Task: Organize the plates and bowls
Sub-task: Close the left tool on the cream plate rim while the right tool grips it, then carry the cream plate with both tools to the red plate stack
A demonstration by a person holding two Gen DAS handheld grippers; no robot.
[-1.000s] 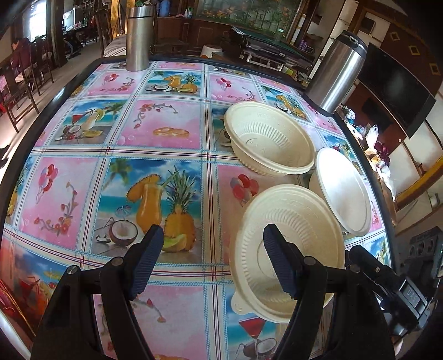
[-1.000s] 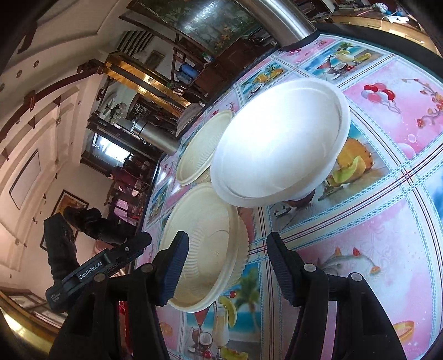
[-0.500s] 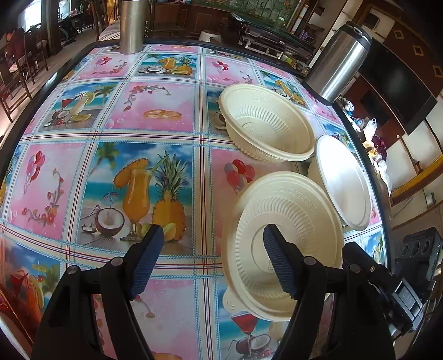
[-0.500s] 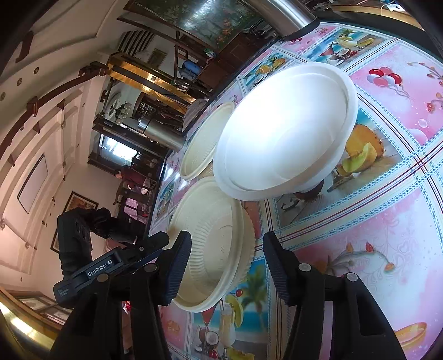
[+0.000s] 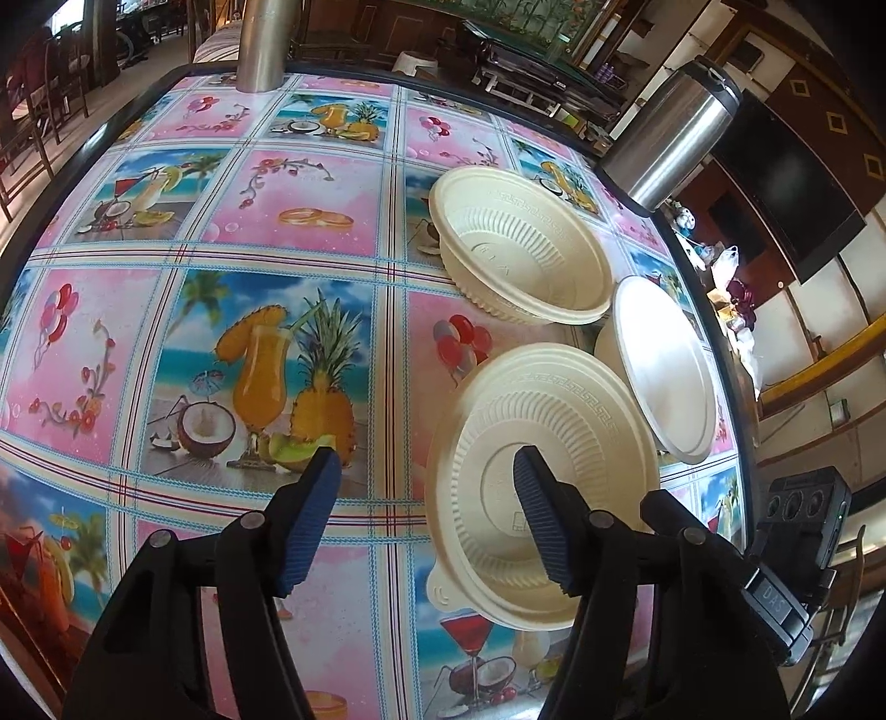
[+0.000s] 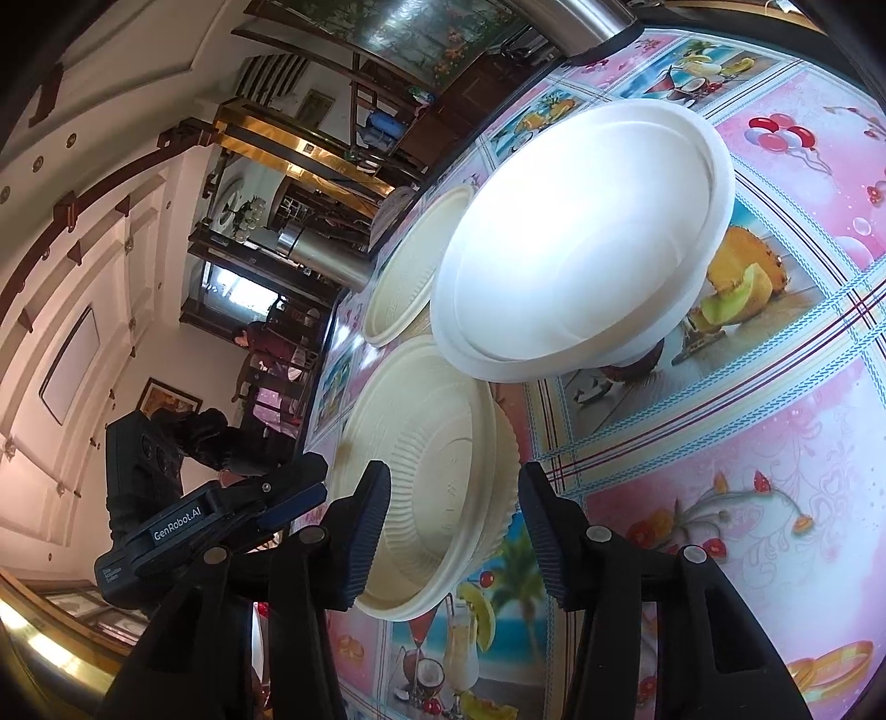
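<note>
Dining room with dark wood furniture, chairs and framed pictures behind my work surface.

Table (image 5: pixel 310 183): covered in a pink and blue cloth printed with cocktails, pineapples and balloons.

Two steel flasks: one (image 5: pixel 670 138) at the far right edge, one (image 5: pixel 260 44) at the far side.

Near bowl (image 5: pixel 554 443): cream, ribbed, right of centre in my left view, its rim lifted off the cloth and tipped.

Far bowl (image 5: pixel 520 243): same kind, upright, just behind the near one.

White plate (image 5: pixel 664 365): smooth, just right of both bowls, overlapping the near bowl's rim in my right view.

Left gripper (image 5: pixel 423 487): my jaws are closing, one blue pad inside the near bowl, the other outside over the cloth; the wall sits between them, not yet pinched.

Right gripper (image 6: pixel 454 509): jaws closing around the near bowl's opposite rim, pads not visibly pressing.
</note>
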